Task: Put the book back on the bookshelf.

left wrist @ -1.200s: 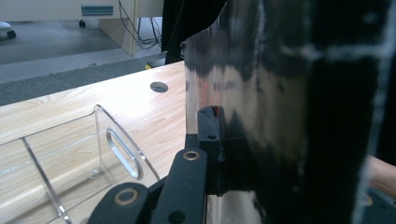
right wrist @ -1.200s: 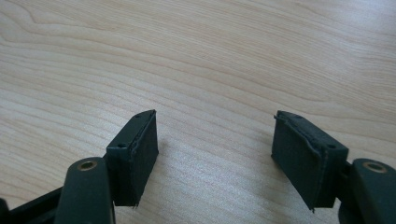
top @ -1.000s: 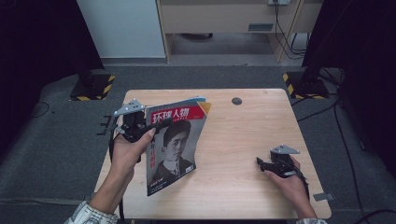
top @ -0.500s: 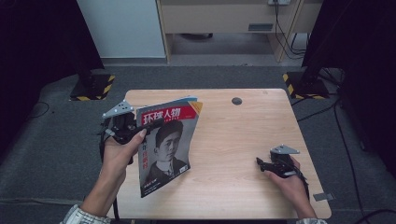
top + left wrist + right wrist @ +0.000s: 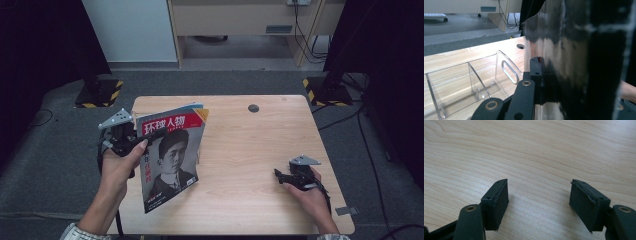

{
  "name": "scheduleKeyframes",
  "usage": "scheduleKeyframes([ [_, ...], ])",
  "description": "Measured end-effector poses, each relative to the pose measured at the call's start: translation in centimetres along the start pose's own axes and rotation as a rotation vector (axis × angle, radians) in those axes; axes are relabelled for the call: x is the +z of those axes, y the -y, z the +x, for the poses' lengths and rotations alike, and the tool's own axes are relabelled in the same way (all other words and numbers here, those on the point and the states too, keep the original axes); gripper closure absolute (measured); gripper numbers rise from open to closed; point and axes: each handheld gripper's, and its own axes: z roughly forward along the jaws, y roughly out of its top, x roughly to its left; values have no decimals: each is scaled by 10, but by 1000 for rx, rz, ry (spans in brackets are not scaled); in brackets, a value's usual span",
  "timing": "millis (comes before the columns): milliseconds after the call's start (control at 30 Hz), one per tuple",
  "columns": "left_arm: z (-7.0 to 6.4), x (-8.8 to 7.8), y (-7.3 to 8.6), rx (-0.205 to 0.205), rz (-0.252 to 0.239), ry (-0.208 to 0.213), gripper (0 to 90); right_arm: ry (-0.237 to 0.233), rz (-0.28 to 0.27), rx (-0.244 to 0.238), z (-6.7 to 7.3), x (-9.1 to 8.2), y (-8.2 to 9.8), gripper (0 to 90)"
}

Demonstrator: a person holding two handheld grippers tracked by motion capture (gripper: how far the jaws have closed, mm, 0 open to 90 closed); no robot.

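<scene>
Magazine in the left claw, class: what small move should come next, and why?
Probably carry the magazine a little further toward the clear plastic rack and line its lower edge up over a slot. The left claw is shut on the magazine's edge and holds it upright above the table, while the rack beside it stands empty. The right claw rests open on the wood, holding nothing.

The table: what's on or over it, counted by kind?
Magazines: 1, a magazine gripped by the left gripper.
Clear acrylic holders: 1, the acrylic file holder behind the magazine.
Handheld grippers: 2, counting the right gripper, jaws open.
Total: 4
</scene>
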Motion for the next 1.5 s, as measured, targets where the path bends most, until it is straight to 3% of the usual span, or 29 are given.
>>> scheduleKeyframes([
  [900,10,-31,5,-21,-41,-14,864,0,1,2,0,0,0,316],
  [1500,24,-57,7,-37,-69,-59,864,-2,1,5,1,0,0,315],
])
